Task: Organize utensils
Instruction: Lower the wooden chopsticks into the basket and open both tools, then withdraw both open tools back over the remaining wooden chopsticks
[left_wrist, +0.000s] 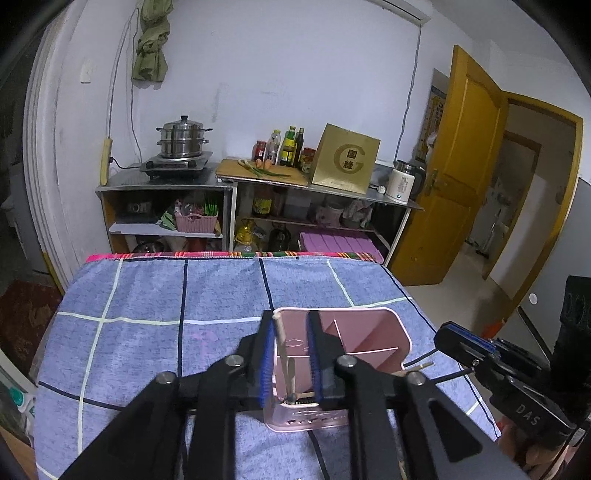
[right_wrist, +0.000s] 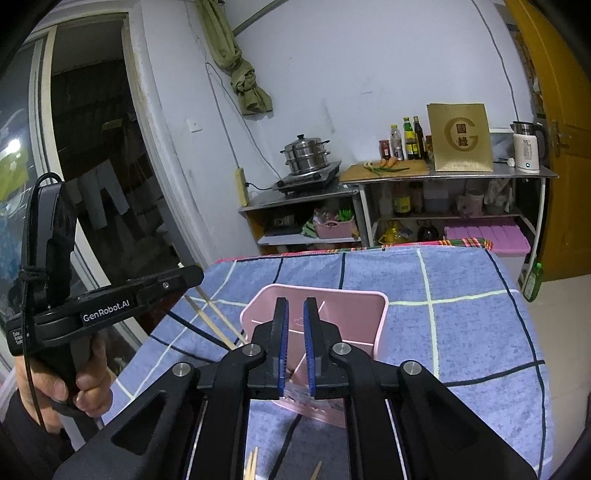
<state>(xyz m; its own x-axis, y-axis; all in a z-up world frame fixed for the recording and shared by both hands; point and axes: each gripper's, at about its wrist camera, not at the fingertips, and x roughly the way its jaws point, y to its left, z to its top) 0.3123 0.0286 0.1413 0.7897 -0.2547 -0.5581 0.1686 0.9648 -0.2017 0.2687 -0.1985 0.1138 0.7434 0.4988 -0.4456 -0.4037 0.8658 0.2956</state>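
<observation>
A pink utensil holder (left_wrist: 369, 339) with inner dividers stands on the blue checked tablecloth (left_wrist: 147, 295); it also shows in the right wrist view (right_wrist: 354, 314). My left gripper (left_wrist: 291, 354) is open above its near compartment. A wooden chopstick (left_wrist: 282, 354) stands in that compartment, leaning by the left finger, apart from the pads. My right gripper (right_wrist: 295, 343) is open and empty, just above the holder's near side. Loose wooden chopsticks (right_wrist: 218, 321) lie on the cloth left of the holder. More tips (right_wrist: 253, 463) show below the right gripper.
A black cable (right_wrist: 199, 332) crosses the cloth by the holder. The table's far edge has a striped border (left_wrist: 236, 254). Beyond it stand shelves with a steamer pot (left_wrist: 183, 142), bottles (left_wrist: 288, 147) and a kettle (left_wrist: 402, 181). An open wooden door (left_wrist: 454, 177) is at the right.
</observation>
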